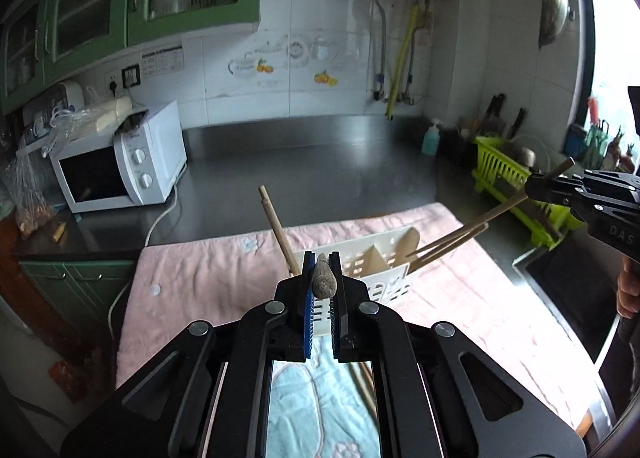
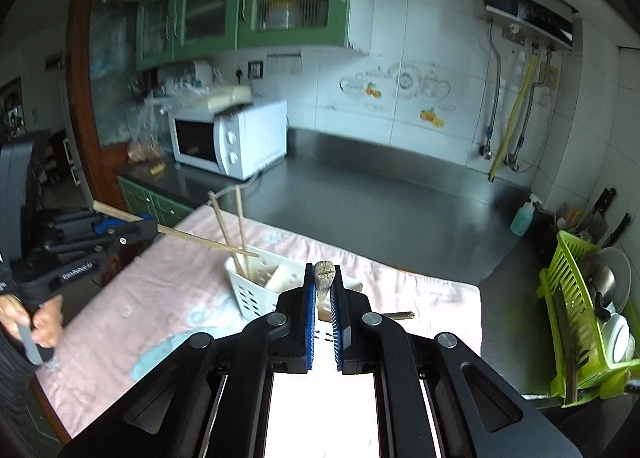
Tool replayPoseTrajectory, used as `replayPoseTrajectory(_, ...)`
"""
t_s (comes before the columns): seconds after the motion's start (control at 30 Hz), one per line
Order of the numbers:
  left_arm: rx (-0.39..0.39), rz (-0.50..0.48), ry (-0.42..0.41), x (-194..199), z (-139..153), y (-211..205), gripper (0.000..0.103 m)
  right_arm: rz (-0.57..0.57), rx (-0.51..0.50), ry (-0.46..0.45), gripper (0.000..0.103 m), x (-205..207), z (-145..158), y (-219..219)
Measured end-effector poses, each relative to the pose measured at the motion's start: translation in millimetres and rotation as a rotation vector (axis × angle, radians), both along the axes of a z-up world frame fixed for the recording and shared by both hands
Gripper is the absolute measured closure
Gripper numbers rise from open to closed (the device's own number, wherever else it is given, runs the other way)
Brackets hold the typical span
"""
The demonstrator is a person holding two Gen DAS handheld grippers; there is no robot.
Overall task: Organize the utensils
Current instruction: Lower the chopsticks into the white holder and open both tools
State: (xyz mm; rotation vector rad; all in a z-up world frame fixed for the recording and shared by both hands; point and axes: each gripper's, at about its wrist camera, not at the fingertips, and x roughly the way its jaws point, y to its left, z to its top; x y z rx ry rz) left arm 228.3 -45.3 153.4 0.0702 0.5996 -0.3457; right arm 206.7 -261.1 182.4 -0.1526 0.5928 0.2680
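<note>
Blue-padded left tool (image 1: 321,278) pinches a wooden chopstick end-on above the white slotted plastic utensil holder (image 1: 384,278) on the pink towel (image 1: 200,270); bare steel surface (image 1: 312,162) lies open behind. Right view: right tool (image 2: 325,286) pinches chopsticks likewise; the holder (image 2: 252,298) stands left, wooden utensils inside.

A: What sort of place is shown?
B: A home kitchen is shown: green glass-fronted wall cabinets (image 2: 248,6), a white microwave (image 1: 120,166), a steel worktop (image 2: 380,210), and a lime-green plastic dish rack (image 2: 580,322) are seen.
</note>
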Motion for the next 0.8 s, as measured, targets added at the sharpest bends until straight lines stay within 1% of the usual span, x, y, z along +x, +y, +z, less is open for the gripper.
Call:
replayPoseTrajectory(0.1, 0.024, -0.001, 0.054, 19.7, -7.4, -0.2, 0.097, -0.001, -0.006, 0.036, 0.096, 16.3, -12.5, 1.5)
replayPoseTrajectory(0.2, 0.027, 0.005, 0.094, 33.4, -13.2, 0.8, 0.097, -0.008, -0.014, 0.067, 0.096, 31.6, -22.5, 2.3)
replayPoseTrajectory(0.3, 0.011, 0.002, 0.123, 45.6, -17.0, -0.4, 0.097, -0.016, -0.010, 0.091, 0.096, 44.0, -30.7, 2.9)
replayPoseTrajectory(0.5, -0.004, 0.014, 0.135, 59.9, -24.0, -2.4, 0.096, -0.032, 0.004, 0.129, 0.096, 61.3, -47.4, 3.9)
replayPoseTrajectory(0.57, -0.009, 0.020, 0.127, 61.1, -24.8, -2.7, 0.096, -0.037, 0.012, 0.136, 0.096, 64.5, -51.4, 3.7)
replayPoseTrajectory(0.73, -0.025, 0.026, 0.103, 56.8, -23.1, -3.0, 0.096, -0.047, 0.022, 0.125, 0.096, 65.8, -53.5, 0.4)
replayPoseTrajectory(0.8, -0.029, 0.026, 0.090, 52.1, -20.4, -2.3, 0.092, -0.046, 0.033, 0.115, 0.093, 63.4, -51.5, -1.7)
